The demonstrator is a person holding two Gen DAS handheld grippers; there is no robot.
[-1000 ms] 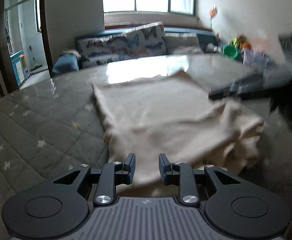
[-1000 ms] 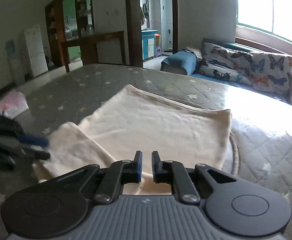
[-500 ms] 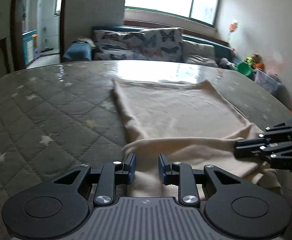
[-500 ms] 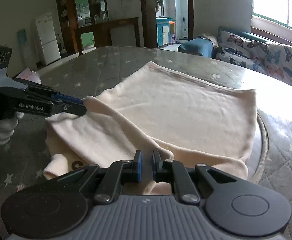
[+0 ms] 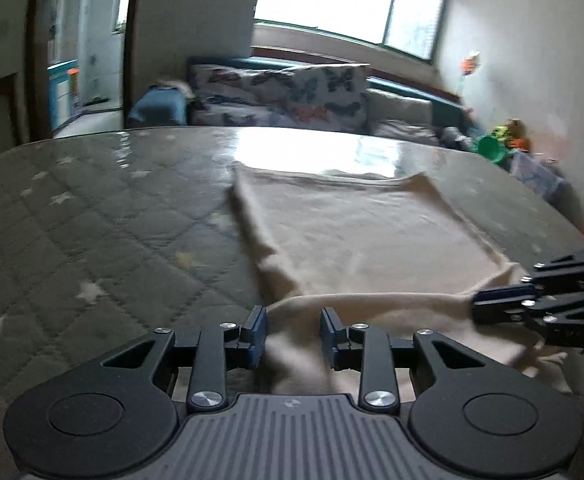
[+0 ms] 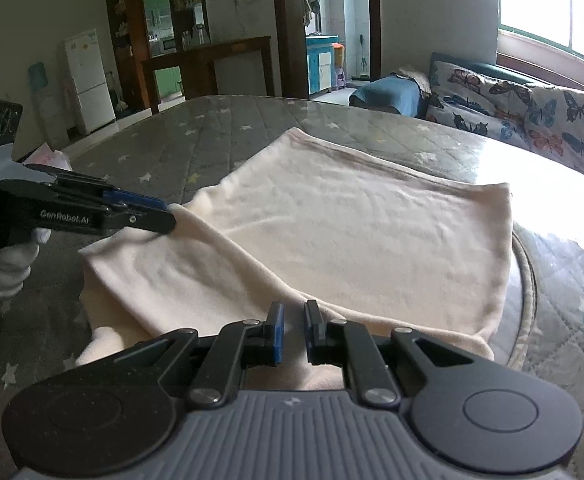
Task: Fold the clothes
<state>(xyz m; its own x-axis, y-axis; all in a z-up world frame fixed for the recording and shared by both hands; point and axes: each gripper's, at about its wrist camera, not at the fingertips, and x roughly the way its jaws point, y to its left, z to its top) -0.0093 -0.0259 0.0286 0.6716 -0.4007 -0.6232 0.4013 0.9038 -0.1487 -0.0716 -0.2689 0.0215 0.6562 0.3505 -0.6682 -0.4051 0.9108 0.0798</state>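
Cream garment [image 6: 356, 236] flat on table, near edge folded over.

The garment [image 6: 352, 240] is a plain pale cream, with no print showing. It lies on a grey quilted mattress [image 6: 212, 148] stitched in a diamond grid and scattered with small white and pale yellow stars. Both grippers, the left gripper [image 5: 292, 334] and the right gripper [image 6: 292, 332], are black with blue pads on the fingers [image 6: 277, 332] and a ribbed grey body. A white glove [image 6: 10, 268] covers the person's hand. Beyond the mattress's far edge, cushions [image 6: 532, 120] carry butterflies in blue, orange and black on white
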